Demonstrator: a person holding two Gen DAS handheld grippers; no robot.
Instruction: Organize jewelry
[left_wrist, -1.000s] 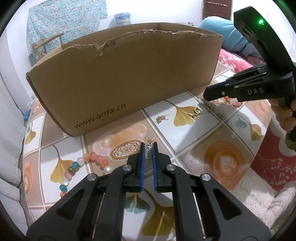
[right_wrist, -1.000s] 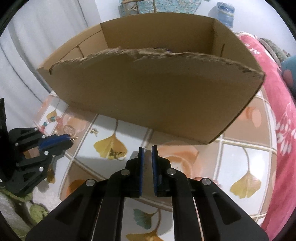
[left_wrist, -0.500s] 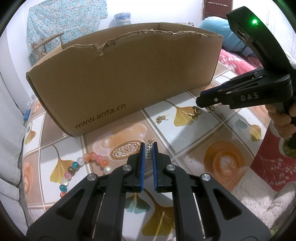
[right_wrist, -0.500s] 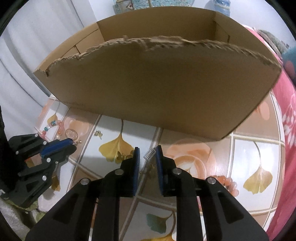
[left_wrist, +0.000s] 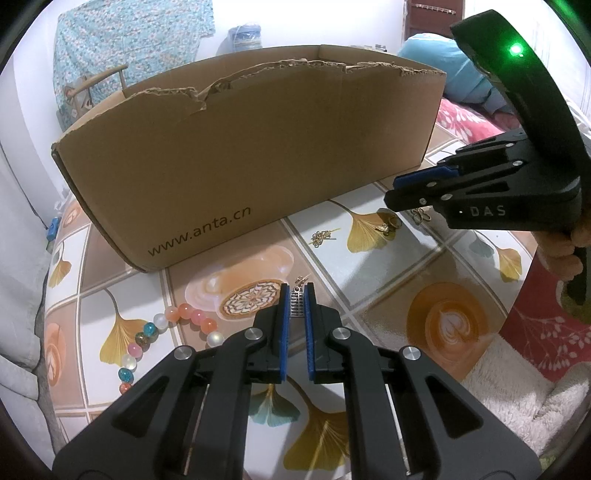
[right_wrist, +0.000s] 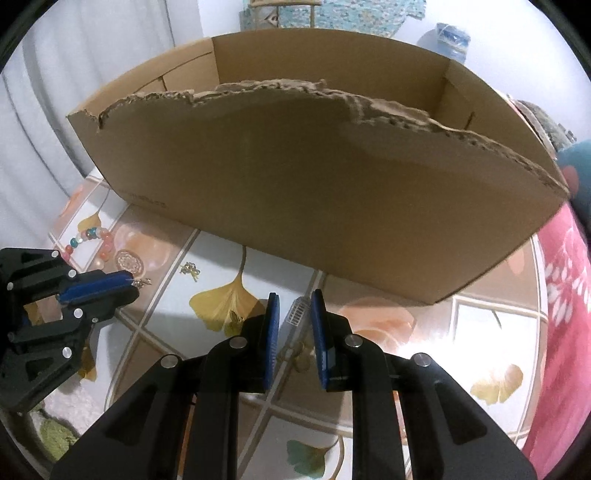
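Left wrist view: right gripper (left_wrist: 391, 192) angled down over gold trinkets (left_wrist: 386, 228).

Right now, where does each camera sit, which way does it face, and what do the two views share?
Left wrist: on the left gripper, angled down at the table and the cardboard box, printed side; its own jaws pinch a small metal piece; the right gripper and a hand show at right.
Right wrist: on the right gripper, angled down at the box's torn-edged wall; its own jaws stand apart; the left gripper shows at left.
Shared: box, bead bracelet, gold trinkets, each other's gripper.
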